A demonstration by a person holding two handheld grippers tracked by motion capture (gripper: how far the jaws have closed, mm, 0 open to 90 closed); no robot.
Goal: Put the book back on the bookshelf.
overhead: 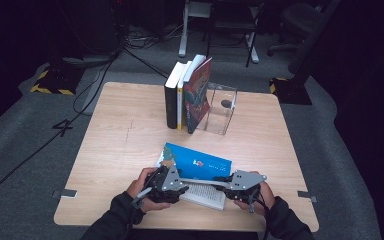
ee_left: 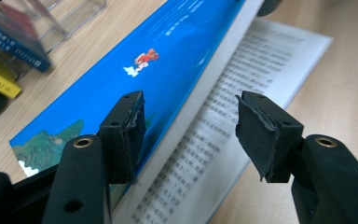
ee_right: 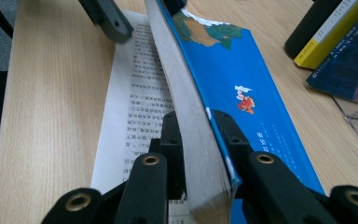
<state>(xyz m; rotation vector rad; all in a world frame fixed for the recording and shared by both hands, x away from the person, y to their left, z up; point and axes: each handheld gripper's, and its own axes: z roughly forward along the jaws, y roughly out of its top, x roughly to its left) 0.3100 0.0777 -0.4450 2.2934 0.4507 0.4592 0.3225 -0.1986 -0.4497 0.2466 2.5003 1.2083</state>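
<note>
The book [overhead: 200, 170] lies low in the middle of the high view, on the near part of the table [overhead: 120, 130], with its long axis going left to right between the two hands. It is half open: the blue cover with a thick block of pages is lifted, and one printed page lies flat on the table under it.

The right gripper [ee_right: 200, 154] grasps this lifted block. In the right gripper view its fingers [ee_right: 172, 140] press on both sides of the pages and cover, at the right end of the book. The book's long axis runs straight away from these fingers, toward the top of that frame.

The left gripper [ee_left: 191, 126] is at the other end. Its fingers [ee_left: 126, 126] are released and stand apart; in the left gripper view one pad is in front of the blue cover and the other over the printed page, and neither presses on anything. The edge of the lifted block passes up between them, toward the upper right of that frame.

I judge the coming move depends on this: the block's edge lies between the left fingers and along their direction, so the left hand is free to take the cover or page while the right holds

At the top centre of the high view, three books [overhead: 185, 95] stand beside a clear box [overhead: 222, 110], well apart from the hands
</note>
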